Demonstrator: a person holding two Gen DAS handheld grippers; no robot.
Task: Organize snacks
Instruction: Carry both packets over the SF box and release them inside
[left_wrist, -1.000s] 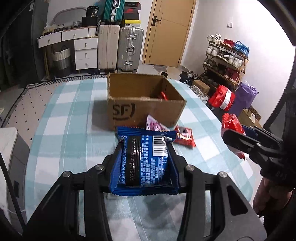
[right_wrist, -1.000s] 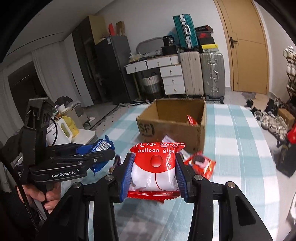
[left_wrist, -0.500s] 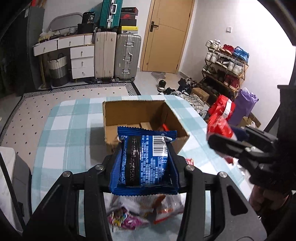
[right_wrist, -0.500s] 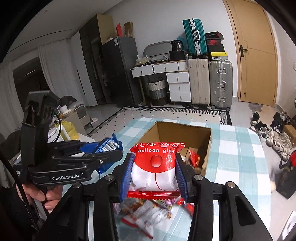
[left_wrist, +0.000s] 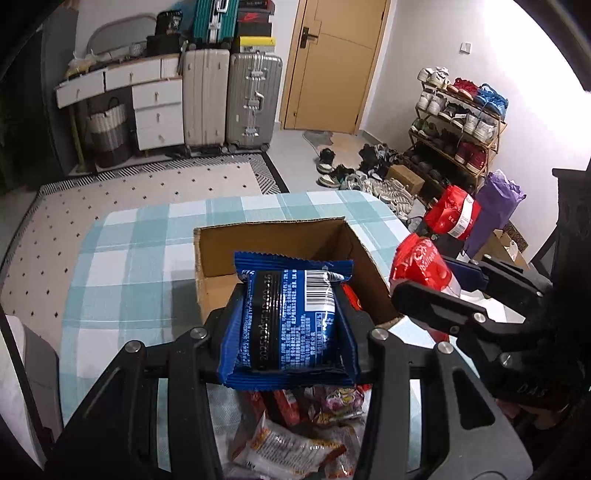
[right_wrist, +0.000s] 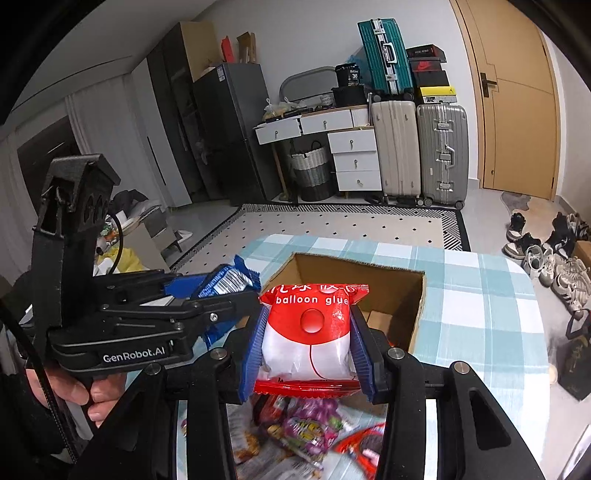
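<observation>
Between the fingers of the left gripper (left_wrist: 290, 325), a blue snack pack (left_wrist: 290, 321), pinched tight on both sides. Between the fingers of the right gripper (right_wrist: 308, 341), a red and white pack (right_wrist: 308, 332) with "balloon glue" on it, squeezed tight the same way. Both held up in the air, side by side, right at the near edge of the cardboard box (left_wrist: 273, 236).

Looks like the putting-in step. To do it well: move each pack a bit further, over the open hole and not over the near wall. Keep the two grippers from bumping, since they sit very close. Go low before letting go, so nothing bounces out. Drop one, then the other.

Inside the box: something red (left_wrist: 351, 297) near the right wall, and a brown bit like a flap on the floor in the right wrist view. Most of the inside hidden behind the packs.

Under the grippers, on the checked tablecloth (left_wrist: 129, 251), a pile of loose snacks (right_wrist: 306, 424) not yet put away, a bit blurry.
</observation>
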